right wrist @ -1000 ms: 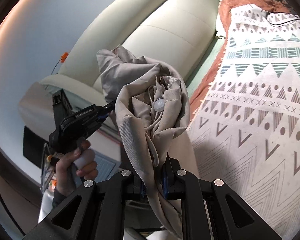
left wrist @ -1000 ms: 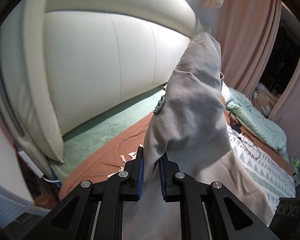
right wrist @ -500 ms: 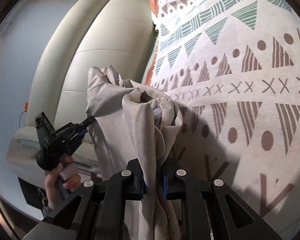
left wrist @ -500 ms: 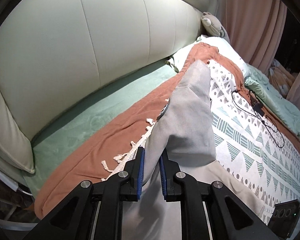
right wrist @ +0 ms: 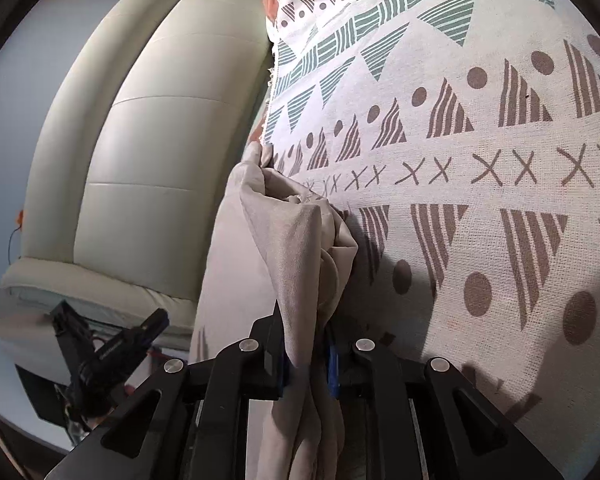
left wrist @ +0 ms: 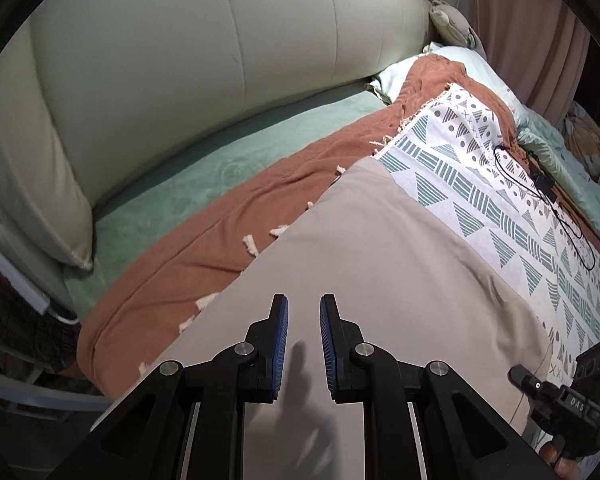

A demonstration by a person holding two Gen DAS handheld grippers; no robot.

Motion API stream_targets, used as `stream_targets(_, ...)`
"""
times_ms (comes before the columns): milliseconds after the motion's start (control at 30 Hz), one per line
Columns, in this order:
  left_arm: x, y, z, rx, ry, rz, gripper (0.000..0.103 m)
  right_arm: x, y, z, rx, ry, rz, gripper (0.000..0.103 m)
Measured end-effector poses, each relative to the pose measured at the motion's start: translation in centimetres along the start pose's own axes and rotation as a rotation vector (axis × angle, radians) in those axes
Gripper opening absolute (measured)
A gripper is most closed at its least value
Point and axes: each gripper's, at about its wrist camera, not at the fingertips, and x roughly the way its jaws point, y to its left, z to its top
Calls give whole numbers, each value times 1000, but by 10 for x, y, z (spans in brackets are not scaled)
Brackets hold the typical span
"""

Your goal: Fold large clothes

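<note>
A large beige-grey garment [left wrist: 384, 264] lies spread flat on the patterned bed cover in the left wrist view. My left gripper [left wrist: 303, 320] hovers just above it, jaws apart and empty. My right gripper [right wrist: 305, 344] is shut on a bunched fold of the same garment [right wrist: 300, 240], held low over the cover. The right gripper also shows at the lower right of the left wrist view [left wrist: 556, 400]. The left gripper shows at the lower left of the right wrist view [right wrist: 112, 348].
A white patterned cover [right wrist: 480, 160] lies over a rust-brown blanket [left wrist: 228, 220] and a green sheet [left wrist: 172, 184]. A cream padded headboard [left wrist: 180, 60] runs behind. A black cable [left wrist: 540, 184] lies on the cover. Pink curtains [left wrist: 540, 20] hang at the far right.
Both grippers came down toward the bed. The left gripper opened and let go of the garment, which now lies flat. The right gripper still holds its fold.
</note>
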Motion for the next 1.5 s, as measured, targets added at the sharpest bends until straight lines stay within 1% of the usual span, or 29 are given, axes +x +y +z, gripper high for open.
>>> stream_targets(33,-6,7,-10,-20,-5,5,26,-2,3,-1,0,2,-18,26)
stream_targets(67,-12,12,-18,-33,-10,13,31,-5,4,-3,2,4,-27,29)
stream_targets(100,-19,18,-26,-46,-23,10,43,-8,6,-5,-3,4,-27,37)
stream_targets(133,-24,20,-32,-61,-38,3,57,-11,9,-8,-14,3,-28,42)
stream_targets(167,-30,24,-38,-80,-55,-3,64,-14,13,-10,-30,4,-36,44)
stream_targets(200,-38,30,-45,-99,-73,-7,75,-17,16,-13,-41,7,-48,46)
stream_targets(233,-45,33,-50,-113,-86,-7,82,-20,17,-15,-48,10,-63,46)
stream_targets(267,-52,36,-55,-128,-100,-3,83,-23,18,-18,-50,13,-67,46)
stream_targets(333,-61,40,-63,-144,-110,-7,83,-28,17,-24,-47,20,-58,46)
stream_targets(400,-65,43,-73,-160,-99,-18,83,-33,20,-30,-55,36,-61,46)
stream_targets(467,-71,48,-86,-184,-94,-15,83,-33,24,-35,-75,54,-77,46)
stream_targets(600,-76,60,-113,-231,-82,-21,83,-36,31,-50,-118,93,-139,46)
stream_targets(700,-77,68,-135,-272,-64,-37,83,-39,35,-61,-131,121,-133,46)
stream_targets(800,-80,76,-152,-306,-65,-46,83,-45,32,-74,-129,139,-130,46)
stream_targets(900,-81,83,-165,-347,-66,-86,83,-42,28,-83,-123,170,-126,46)
stream_targets(933,-81,84,-169,-359,-66,-91,81,-40,27,-84,-120,174,-123,46)
stream_targets(967,-81,85,-172,-367,-64,-92,79,-40,27,-87,-120,175,-123,46)
stream_targets(1033,-78,85,-176,-376,-59,-99,70,-40,28,-91,-129,172,-147,46)
stream_targets(1100,-71,85,-179,-389,-55,-119,70,-39,28,-97,-151,179,-170,46)
stream_targets(1167,-63,86,-180,-408,-48,-120,69,-36,28,-103,-164,196,-166,46)
stream_targets(1233,-54,88,-181,-427,-43,-120,63,-33,27,-109,-167,206,-167,46)
stream_targets(1367,-35,98,-179,-484,-28,-145,63,-25,24,-113,-166,230,-176,46)
stream_targets(1433,-27,102,-179,-510,-18,-161,63,-20,23,-112,-156,243,-151,46)
stream_targets(1500,-23,102,-176,-511,-21,-168,63,-14,23,-110,-145,261,-134,46)
